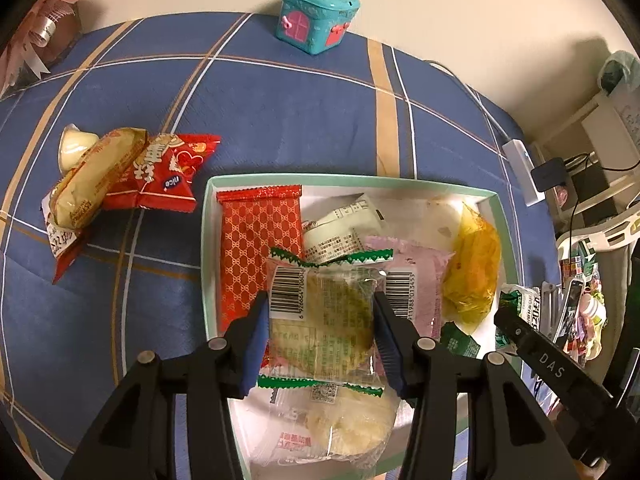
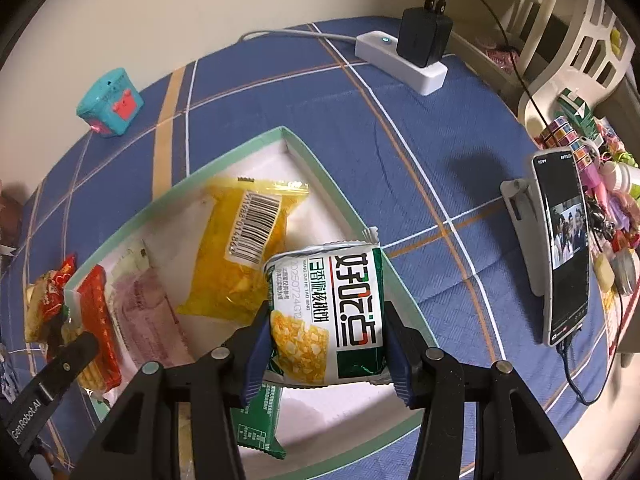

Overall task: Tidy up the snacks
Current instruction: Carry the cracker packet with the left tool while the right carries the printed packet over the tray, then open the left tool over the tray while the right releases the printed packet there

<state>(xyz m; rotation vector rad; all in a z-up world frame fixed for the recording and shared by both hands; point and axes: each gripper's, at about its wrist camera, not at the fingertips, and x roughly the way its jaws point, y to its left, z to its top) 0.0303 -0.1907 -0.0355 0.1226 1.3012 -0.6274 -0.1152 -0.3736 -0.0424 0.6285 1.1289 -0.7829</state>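
Blue plaid cloth (image 1: pixel 280 112) covers the worktop; a shallow white tray with a mint rim (image 1: pixel 208 248) sits mid-surface, a teal toy box (image 1: pixel 318 16) by the far wall, a power strip (image 2: pixel 404 62) and a propped phone (image 2: pixel 564 248) off to the right side.

Left tongs (image 1: pixel 322 336): clamped on a clear pastry packet with green crimped ends (image 1: pixel 324 316), pads on both long sides, held over the tray. Right tongs (image 2: pixel 326 340): clamped on a green-and-white snack pack (image 2: pixel 332 316), over the tray's right corner.

Already lying in the tray: red patterned packet (image 1: pixel 260 240), pink packet (image 1: pixel 416 280), yellow bag (image 1: pixel 474 264), white label-side packet (image 1: pixel 344 228), a pale pastry packet (image 1: pixel 332 428) under the left tongs. Not yet sorted: a small heap on the cloth left of the tray, red "nice" wrapper (image 1: pixel 168 176) with a tan bun packet (image 1: pixel 96 176) on top.

Handling, my read:
- All light, film-wrapped, air-cushioned. Slippery foil; wrap gives before the contents do.
- Pastry inside the clear packet is likely crumbly, so grip only firm enough to hold it.
- Side-on grip across the body looks stable. Crimped end seams are the alternative if the body is too soft, but a pack held there would swing.
- For the heap: take the bun packet first, across its short width; it rests on the red wrapper.
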